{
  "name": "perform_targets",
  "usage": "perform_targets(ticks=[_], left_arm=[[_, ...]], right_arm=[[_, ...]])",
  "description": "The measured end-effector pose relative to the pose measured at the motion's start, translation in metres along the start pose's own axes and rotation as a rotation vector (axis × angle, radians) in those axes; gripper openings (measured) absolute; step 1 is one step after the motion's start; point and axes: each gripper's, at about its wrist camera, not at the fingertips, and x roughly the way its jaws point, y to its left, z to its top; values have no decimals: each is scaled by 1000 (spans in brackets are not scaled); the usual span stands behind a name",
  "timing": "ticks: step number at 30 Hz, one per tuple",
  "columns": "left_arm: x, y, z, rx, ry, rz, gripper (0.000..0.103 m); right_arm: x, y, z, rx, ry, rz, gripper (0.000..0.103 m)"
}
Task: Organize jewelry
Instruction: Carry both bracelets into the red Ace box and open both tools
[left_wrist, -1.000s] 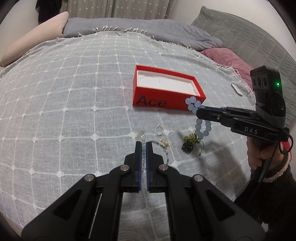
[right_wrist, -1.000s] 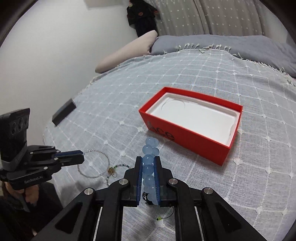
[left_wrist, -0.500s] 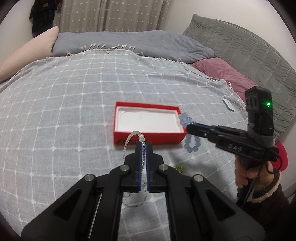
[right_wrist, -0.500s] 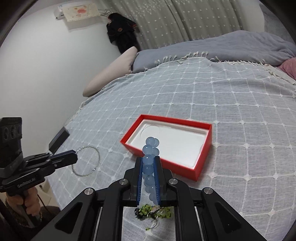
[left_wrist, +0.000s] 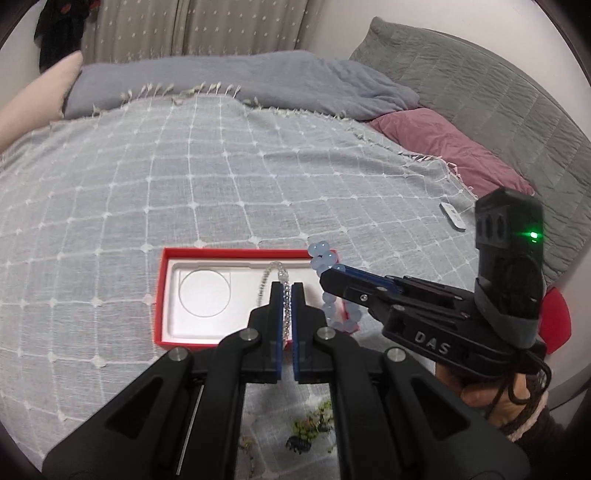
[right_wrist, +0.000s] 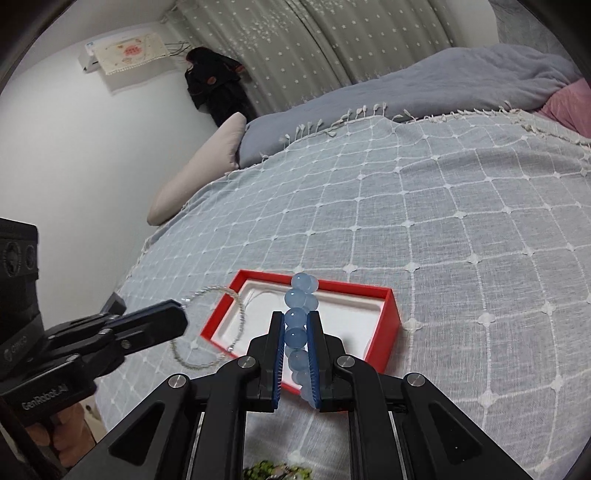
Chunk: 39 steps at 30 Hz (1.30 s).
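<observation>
Left tongs: clamped tight on a thin silver bead bracelet, pinched between the blue pads. In the right wrist view the bracelet's loop hangs free off the tong tips, over the near left corner of the box.

Right tongs: narrow, gripping a bracelet of pale blue round beads. Several beads stick up past the tips; the rest of the loop droops below the tongs beside the box's right end in the left wrist view.

Red box: open, lidless, white moulded insert with a round recess. It lies flat on the bed, on a grey throw with a white grid pattern. Both tongs hang over the near side of the box, close together, left beside right.

Green beaded jewelry piece with a dark bit lies on the throw nearer than the box, below the tongs.

A hand grips the right tool's handle; green light lit on its camera block.

Pink pillow and grey quilted headboard at far right.
</observation>
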Motion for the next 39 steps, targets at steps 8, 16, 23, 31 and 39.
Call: perform_targets(ticks=[8,16,23,31,39], left_arm=[[39,35,-4,-85,67,71,4],[46,46,-11,-76,85,128,5],[43,43,-12,-40,79,145,7],[18,40,-21,-18,48,169,42],[-10,46,-37,-18,15,197,68]], right_arm=[[32,-9,-4,5,63,4,12],[40,-12,-6,-14,82,-25,12],[30,-2,-3,-65,53,-53,16],[15,16,-5,-123,50,-86,22],[-8,26,-18,-167,23,-96,73]])
